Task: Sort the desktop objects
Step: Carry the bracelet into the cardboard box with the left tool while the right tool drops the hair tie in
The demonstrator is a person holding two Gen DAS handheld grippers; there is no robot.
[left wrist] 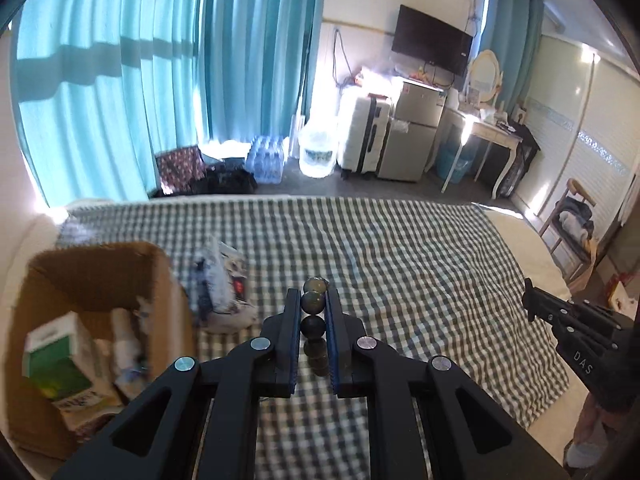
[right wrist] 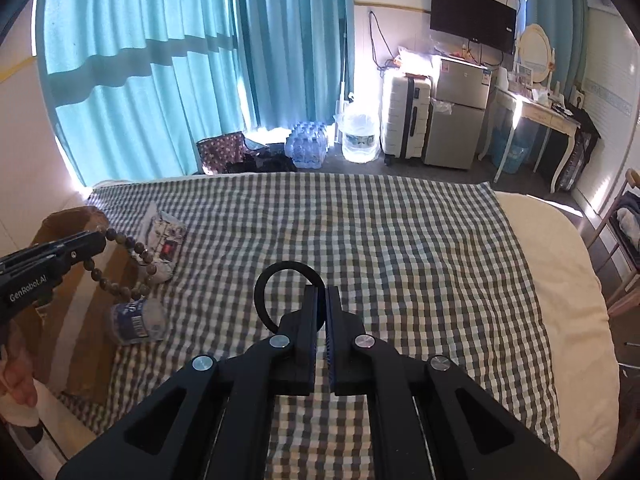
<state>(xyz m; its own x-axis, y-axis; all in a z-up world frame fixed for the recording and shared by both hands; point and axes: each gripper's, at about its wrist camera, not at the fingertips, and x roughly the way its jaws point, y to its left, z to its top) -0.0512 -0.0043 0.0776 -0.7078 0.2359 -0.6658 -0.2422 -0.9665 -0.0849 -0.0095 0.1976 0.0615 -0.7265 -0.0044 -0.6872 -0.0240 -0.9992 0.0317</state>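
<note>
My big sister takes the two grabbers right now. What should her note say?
Left tool: shut on the bead bracelet, held up just beside the cardboard box.
Right tool: shut on a black ring, held above the checked cloth.
Already in the box: a green-and-white carton and some other bits too blurry to name.
Still out on the cloth, by the box: a patterned pouch and a small bottle.
Left to do: probably drop the bracelet in the box, then the ring, then fetch the pouch and bottle.
</note>
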